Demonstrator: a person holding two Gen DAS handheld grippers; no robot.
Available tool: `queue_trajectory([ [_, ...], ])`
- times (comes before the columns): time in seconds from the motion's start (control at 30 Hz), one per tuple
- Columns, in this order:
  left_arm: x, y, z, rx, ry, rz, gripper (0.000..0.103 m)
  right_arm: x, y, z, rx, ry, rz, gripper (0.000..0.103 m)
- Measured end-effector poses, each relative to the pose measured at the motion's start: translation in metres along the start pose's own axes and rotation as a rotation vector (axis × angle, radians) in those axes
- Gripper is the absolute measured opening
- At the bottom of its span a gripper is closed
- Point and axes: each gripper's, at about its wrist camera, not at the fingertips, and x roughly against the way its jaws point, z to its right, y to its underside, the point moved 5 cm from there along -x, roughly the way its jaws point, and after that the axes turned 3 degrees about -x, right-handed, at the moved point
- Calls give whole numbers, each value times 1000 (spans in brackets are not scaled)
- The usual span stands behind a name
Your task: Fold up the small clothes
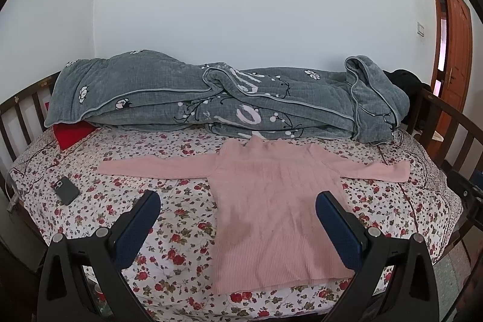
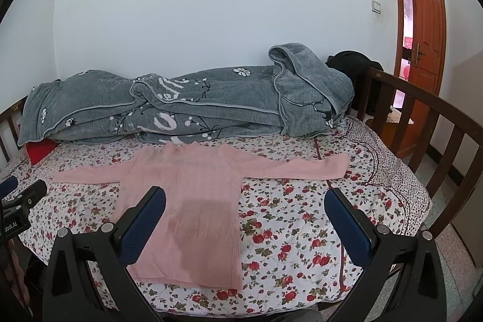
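Observation:
A pink knitted sweater (image 1: 271, 201) lies flat on the floral bedsheet (image 1: 181, 231), front up, both sleeves spread out sideways, neck toward the grey quilt. It also shows in the right wrist view (image 2: 187, 201). My left gripper (image 1: 238, 201) is open and empty, held above the near part of the bed, its right finger over the sweater's right side. My right gripper (image 2: 244, 198) is open and empty, its left finger over the sweater's lower body. The left gripper's tip also shows at the left edge of the right wrist view (image 2: 24, 195).
A rumpled grey quilt (image 1: 211, 98) lies along the wall behind the sweater. A dark phone (image 1: 66, 189) lies on the sheet at the left. A red cloth (image 1: 72, 133) peeks from under the quilt. Wooden bed rails (image 2: 422, 122) stand at both sides. A brown door (image 2: 422, 29) is at the right.

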Motion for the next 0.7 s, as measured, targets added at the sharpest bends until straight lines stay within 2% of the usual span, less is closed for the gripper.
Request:
queue_trajectory([
  [0.7, -2, -1, -6, 19, -9, -1, 103, 0, -1, -5, -3, -19, 9, 103],
])
